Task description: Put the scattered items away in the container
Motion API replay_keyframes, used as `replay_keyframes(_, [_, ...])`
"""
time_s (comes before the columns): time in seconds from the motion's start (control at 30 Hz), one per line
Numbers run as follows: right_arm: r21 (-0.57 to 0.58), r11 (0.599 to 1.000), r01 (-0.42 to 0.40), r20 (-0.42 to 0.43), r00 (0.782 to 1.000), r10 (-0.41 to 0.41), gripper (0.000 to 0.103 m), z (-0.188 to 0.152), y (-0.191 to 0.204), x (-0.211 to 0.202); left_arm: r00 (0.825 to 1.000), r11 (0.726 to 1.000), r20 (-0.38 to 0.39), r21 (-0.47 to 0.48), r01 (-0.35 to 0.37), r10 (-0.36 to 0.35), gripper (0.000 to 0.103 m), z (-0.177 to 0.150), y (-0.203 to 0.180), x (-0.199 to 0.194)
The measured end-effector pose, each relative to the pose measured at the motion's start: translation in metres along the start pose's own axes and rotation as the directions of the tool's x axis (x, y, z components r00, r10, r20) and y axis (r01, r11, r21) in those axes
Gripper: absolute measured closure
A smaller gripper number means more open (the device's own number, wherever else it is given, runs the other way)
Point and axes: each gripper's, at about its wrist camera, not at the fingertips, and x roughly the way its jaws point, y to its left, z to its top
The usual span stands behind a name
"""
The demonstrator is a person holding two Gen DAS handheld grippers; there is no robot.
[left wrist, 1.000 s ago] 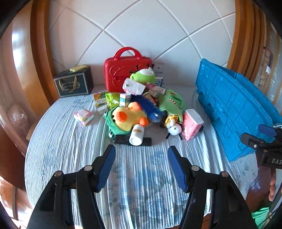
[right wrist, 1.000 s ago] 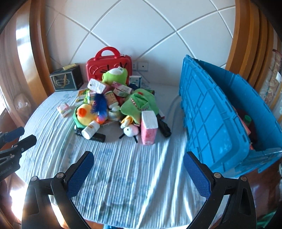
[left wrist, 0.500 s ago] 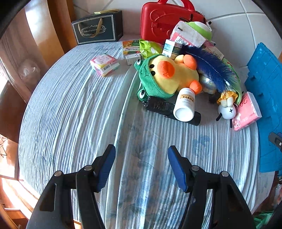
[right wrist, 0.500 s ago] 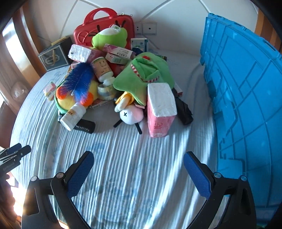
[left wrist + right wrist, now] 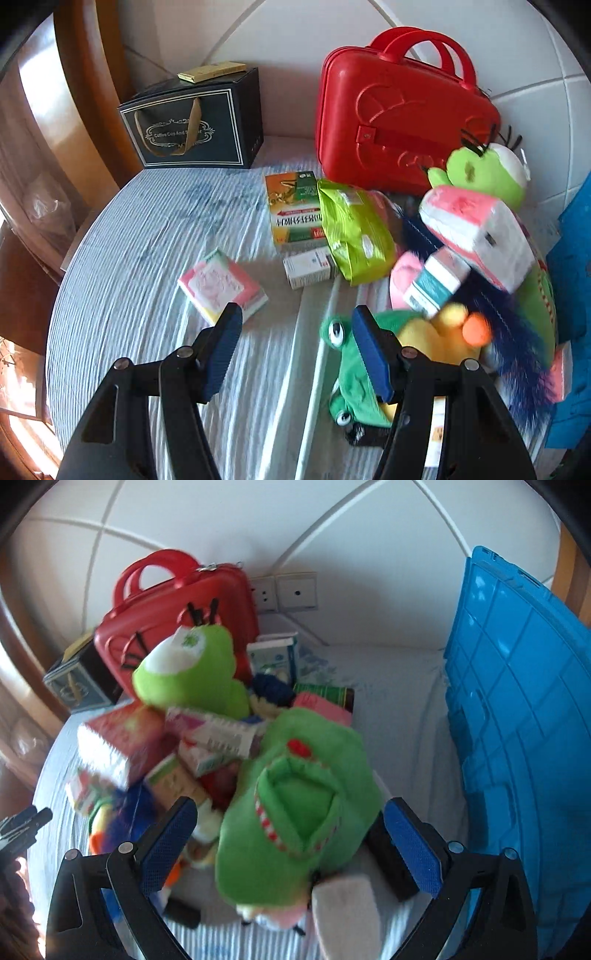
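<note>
A heap of toys and boxes lies on the striped blue cloth [image 5: 147, 258]. My left gripper [image 5: 295, 325] hangs open over bare cloth, with a pink-and-white tissue pack [image 5: 221, 286] just beyond its left finger and the frog-hooded duck plush [image 5: 347, 373] under its right finger. My right gripper [image 5: 290, 814] is open wide, and the green dinosaur plush [image 5: 306, 794] lies between its fingers with the pads not pressing on it. The blue crate [image 5: 517, 720] stands at the right, its wall towards me.
A red carry case [image 5: 399, 114] and a dark gift box [image 5: 192, 122] stand against the back wall. A green pouch [image 5: 354, 229], an orange-green box [image 5: 295, 210], a small white box [image 5: 308, 264] and a one-eyed green plush [image 5: 192, 675] lie in the heap. Wooden frames flank the table.
Both grippers have come forward and down to the heap. The left one swung to the heap's left side; the right one now straddles the green dinosaur plush. Neither opening has changed.
</note>
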Motion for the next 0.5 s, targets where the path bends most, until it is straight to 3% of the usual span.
replay_keyframes(0.27, [0.082,0.987,0.141,-0.040,0.990,-0.138,0.000,0.118,-0.035,0.119,0.997,0.996,-0.070,-0.077,-0.048,0.043,0.042,0.120,0.025,0.122])
replay_keyframes(0.4, [0.120,0.977,0.176,-0.063,0.984,-0.169,0.000,0.157,-0.051,0.178,0.988,0.992,-0.132,-0.085,-0.089,0.078,0.042,0.148,0.035,0.186])
replay_keyframes(0.5, [0.172,0.967,0.188,-0.072,0.981,-0.178,0.000,0.175,-0.067,0.214,0.984,0.995,-0.168,-0.063,-0.071,0.059,0.042,0.157,0.032,0.222])
